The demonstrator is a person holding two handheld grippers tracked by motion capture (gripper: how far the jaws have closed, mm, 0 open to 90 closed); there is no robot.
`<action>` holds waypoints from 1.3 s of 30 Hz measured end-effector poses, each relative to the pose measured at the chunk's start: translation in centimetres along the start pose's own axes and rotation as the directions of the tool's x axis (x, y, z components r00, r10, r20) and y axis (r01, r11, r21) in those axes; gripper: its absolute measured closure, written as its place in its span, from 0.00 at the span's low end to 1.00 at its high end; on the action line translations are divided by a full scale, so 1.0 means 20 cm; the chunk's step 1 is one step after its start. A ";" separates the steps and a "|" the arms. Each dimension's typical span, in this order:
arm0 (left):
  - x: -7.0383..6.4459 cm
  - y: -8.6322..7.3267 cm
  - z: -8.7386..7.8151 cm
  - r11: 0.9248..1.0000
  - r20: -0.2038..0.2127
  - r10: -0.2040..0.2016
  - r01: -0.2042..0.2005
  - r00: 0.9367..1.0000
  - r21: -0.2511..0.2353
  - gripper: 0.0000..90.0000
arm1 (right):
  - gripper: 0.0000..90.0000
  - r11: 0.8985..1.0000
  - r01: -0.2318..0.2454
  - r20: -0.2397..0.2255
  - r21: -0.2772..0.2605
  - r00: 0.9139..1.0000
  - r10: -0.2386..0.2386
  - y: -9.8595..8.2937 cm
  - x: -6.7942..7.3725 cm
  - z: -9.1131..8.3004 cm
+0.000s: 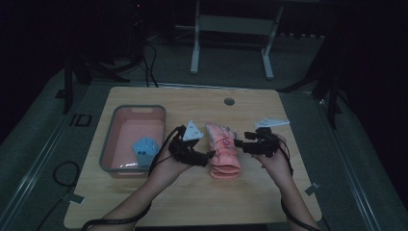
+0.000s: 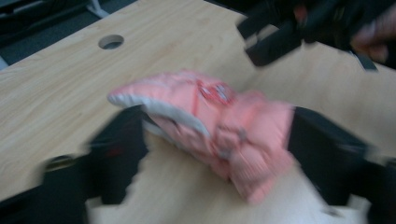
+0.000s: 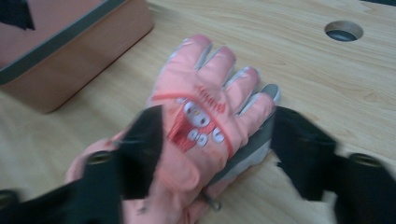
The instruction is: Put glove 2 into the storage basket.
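A pink winter glove pair (image 1: pixel 223 151) lies stacked mid-table, fingers pointing away from the person. My left gripper (image 1: pixel 208 155) is at its left edge and my right gripper (image 1: pixel 239 144) at its right edge. In the left gripper view the pink glove (image 2: pixel 219 126) lies between the spread black jaws of my left gripper (image 2: pixel 215 128), which is open; the image is blurred. In the right gripper view my right gripper (image 3: pixel 217 123) is open astride the glove (image 3: pixel 201 112), its left jaw over the cuff side and its right jaw beside the grey palm edge.
A pink bin (image 1: pixel 111 144) with a grey rim stands at the left and holds a light blue glove (image 1: pixel 145 147); its corner (image 3: pixel 70 56) is near the pink glove. A cable hole (image 1: pixel 229 101) is at the table's far side. Table legs stand beyond.
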State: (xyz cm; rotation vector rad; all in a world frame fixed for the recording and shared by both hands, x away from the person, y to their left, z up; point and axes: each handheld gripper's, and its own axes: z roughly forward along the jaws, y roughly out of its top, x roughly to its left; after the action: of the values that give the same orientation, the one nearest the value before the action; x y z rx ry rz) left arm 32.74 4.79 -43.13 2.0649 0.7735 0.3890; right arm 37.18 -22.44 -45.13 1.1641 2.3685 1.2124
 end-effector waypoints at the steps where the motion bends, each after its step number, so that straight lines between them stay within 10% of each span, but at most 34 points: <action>1: 0.02 0.02 0.04 1.000 0.004 -0.007 0.007 1.000 0.021 0.36 | 0.54 1.000 -0.002 0.008 0.010 1.000 0.001 0.00 0.00 0.02; 4: 0.06 0.05 0.14 0.998 -0.002 -0.045 0.045 0.999 0.054 0.49 | 0.58 0.998 -0.049 0.029 0.039 0.998 0.048 0.00 -0.02 0.10; 12: 0.10 -0.04 0.40 0.970 -0.021 -0.139 0.141 0.990 0.196 0.36 | 0.48 0.979 -0.136 0.060 0.153 0.990 0.128 -0.08 -0.07 0.28; 18: 0.15 -0.12 0.53 0.934 0.017 -0.283 0.271 0.959 0.235 0.28 | 0.39 0.936 -0.253 0.051 0.245 0.967 0.248 -0.13 -0.16 0.34; 21: 0.20 -0.19 0.60 0.903 0.082 -0.372 0.340 0.925 0.262 0.24 | 0.53 0.923 -0.272 -0.034 0.271 0.956 0.292 -0.16 -0.19 0.38; 25: 0.24 -0.22 0.65 0.875 0.199 -0.457 0.398 0.867 0.276 0.43 | 0.67 0.937 -0.230 -0.034 0.264 0.968 0.247 -0.16 -0.17 0.39; 28: 0.25 -0.23 0.65 0.870 0.233 -0.473 0.410 0.849 0.273 0.55 | 0.78 0.944 -0.210 -0.027 0.254 0.974 0.224 -0.15 -0.15 0.39; 31: 0.26 -0.22 0.65 0.867 0.254 -0.480 0.410 0.840 0.283 0.67 | 0.83 0.951 -0.204 -0.012 0.231 0.977 0.213 -0.16 -0.13 0.39; 39: 0.26 -0.19 0.62 0.881 0.271 -0.454 0.382 0.849 0.278 0.76 | 0.87 0.959 -0.208 0.003 0.190 0.977 0.212 -0.16 -0.11 0.36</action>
State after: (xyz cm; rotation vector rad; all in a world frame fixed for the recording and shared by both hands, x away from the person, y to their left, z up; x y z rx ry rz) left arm 41.86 1.93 -53.38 2.0061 1.0628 -0.2957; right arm 40.63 -20.96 -52.35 1.5048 2.4678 1.0773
